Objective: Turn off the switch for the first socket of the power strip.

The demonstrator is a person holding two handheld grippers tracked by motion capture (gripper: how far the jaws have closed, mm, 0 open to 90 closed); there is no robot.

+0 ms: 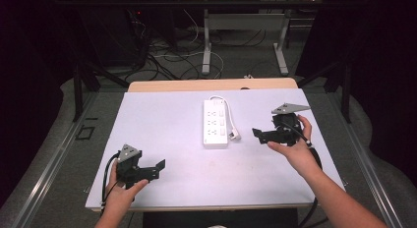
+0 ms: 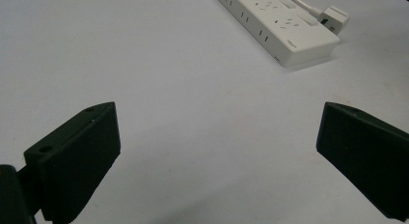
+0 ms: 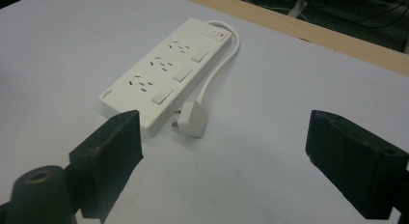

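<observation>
A white power strip (image 1: 215,124) (image 2: 279,26) (image 3: 159,74) with three sockets and switches lies flat mid-table. Its white cable loops round its right side and ends in a plug (image 1: 236,136) (image 2: 335,16) (image 3: 192,121) that lies loose beside the strip's near end. My left gripper (image 1: 156,168) (image 2: 217,132) rests low at the front left, pointing right, open and empty, well short of the strip. A hand holds my right gripper (image 1: 256,133) (image 3: 224,137) at the right, pointing left towards the plug, a short way off. It is open with nothing between the jaws.
A white sheet (image 1: 167,120) covers most of the wooden table (image 1: 211,84) (image 3: 313,31). Beyond the far edge are the legs of another table (image 1: 206,51) and tangled cables on the floor (image 1: 167,61). Dark curtains flank both sides.
</observation>
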